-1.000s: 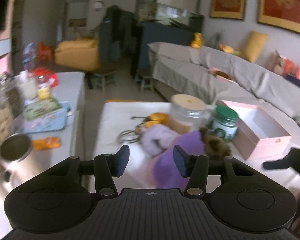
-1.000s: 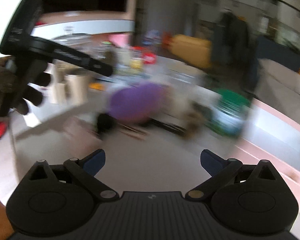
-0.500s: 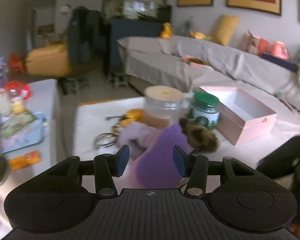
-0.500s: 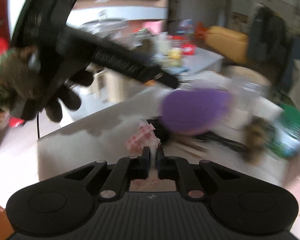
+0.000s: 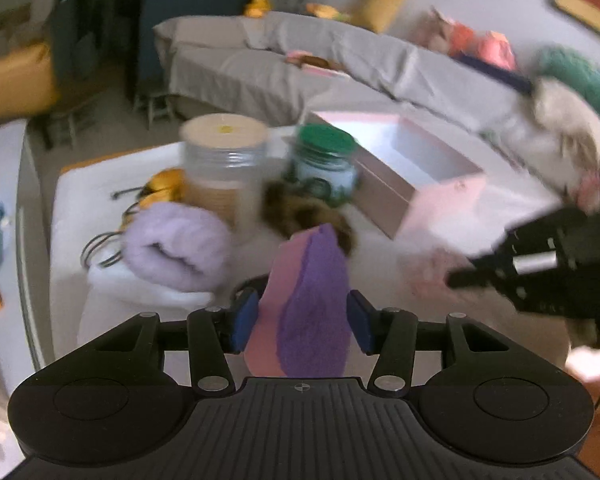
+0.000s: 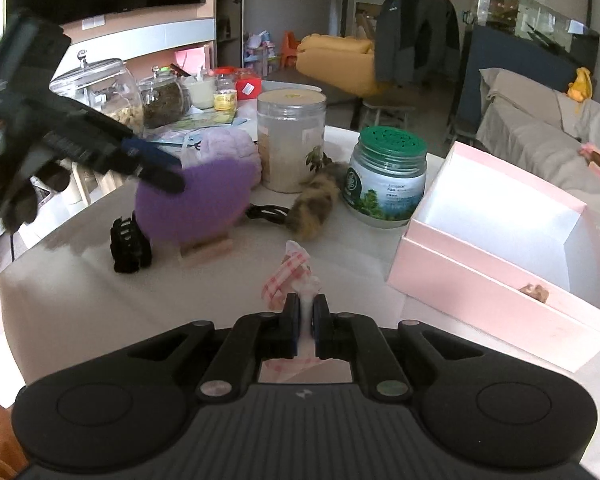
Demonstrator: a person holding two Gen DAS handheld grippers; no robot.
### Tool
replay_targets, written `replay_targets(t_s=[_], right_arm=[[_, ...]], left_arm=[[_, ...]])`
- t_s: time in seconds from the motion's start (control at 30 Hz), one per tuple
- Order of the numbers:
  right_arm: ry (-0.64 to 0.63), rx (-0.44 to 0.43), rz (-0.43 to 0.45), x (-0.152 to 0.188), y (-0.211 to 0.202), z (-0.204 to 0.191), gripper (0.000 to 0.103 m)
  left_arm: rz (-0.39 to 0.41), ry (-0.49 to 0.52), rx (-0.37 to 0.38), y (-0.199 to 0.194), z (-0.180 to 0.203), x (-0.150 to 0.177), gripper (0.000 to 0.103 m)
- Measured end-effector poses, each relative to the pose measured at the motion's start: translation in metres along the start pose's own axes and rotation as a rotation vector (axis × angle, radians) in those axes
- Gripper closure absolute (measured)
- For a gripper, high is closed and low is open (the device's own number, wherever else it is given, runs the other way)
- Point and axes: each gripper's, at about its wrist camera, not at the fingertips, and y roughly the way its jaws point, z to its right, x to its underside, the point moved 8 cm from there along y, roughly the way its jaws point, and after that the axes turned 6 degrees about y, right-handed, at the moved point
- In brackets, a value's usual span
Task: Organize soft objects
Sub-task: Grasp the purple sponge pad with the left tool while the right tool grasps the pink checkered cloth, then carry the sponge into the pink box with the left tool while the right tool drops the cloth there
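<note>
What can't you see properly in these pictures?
- Left gripper: left view blurred; whether its pads press the purple pad is unclear.
- Checked cloth: right gripper hides its lower end.
- Pink box: right view, far corner cut off.
- Small brown thing inside: too small to name.

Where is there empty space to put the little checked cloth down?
The pink box is nearly bare inside, with one small brown thing in a corner. Bare tabletop lies in front of the black hair clip. It is crowded around the purple plush, furry scrunchie and jars.
</note>
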Motion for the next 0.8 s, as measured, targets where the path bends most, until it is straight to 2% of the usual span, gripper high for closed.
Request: replay_targets(t_s=[0.1,0.17,0.27,0.33,0.4,0.57,0.7,0.77,0.8], right_arm=[[-0.006,-0.005,-0.001,-0.001,0.006,-0.003,0.096],[-0.015,-0.006,-0.002,0.000,0.006,-0.006,0.096],[-0.019,-0.001,-0.003,0.003,0.003,-0.006,0.096],[-0.009,0.005,-0.011,0.006,0.001,-0.004,0.096],[0.005,0.008,-0.024,0.009,0.006,0.000,0.096],[0.024,0.006,-0.036,0.012,0.010,0.003,0.096],[0.034,0.003,-0.007,0.006,0.002,0.003,0.096],[0.040,0.003,0.016,0.004,-0.006,0.005,0.096],[0.041,0.006,0.027,0.003,-0.010,0.006,0.096]], left_arm=[[-0.035,0.076,-0.107,0.013,0.002,0.003,0.050],[-0.055,0.059,-0.124,0.022,-0.004,0.005,0.049],[-0.042,-0.021,-0.091,0.029,-0.017,0.002,0.047],[-0.041,-0.090,-0.031,0.033,-0.025,0.002,0.046],[-0.041,-0.128,-0.002,0.035,-0.027,0.004,0.045],[-0.062,-0.123,-0.003,0.034,-0.022,0.006,0.044],[-0.088,-0.129,-0.009,0.036,-0.021,0.004,0.042],[-0.091,-0.144,-0.017,0.035,-0.022,0.002,0.046],[-0.084,-0.141,-0.035,0.032,-0.021,0.001,0.052]])
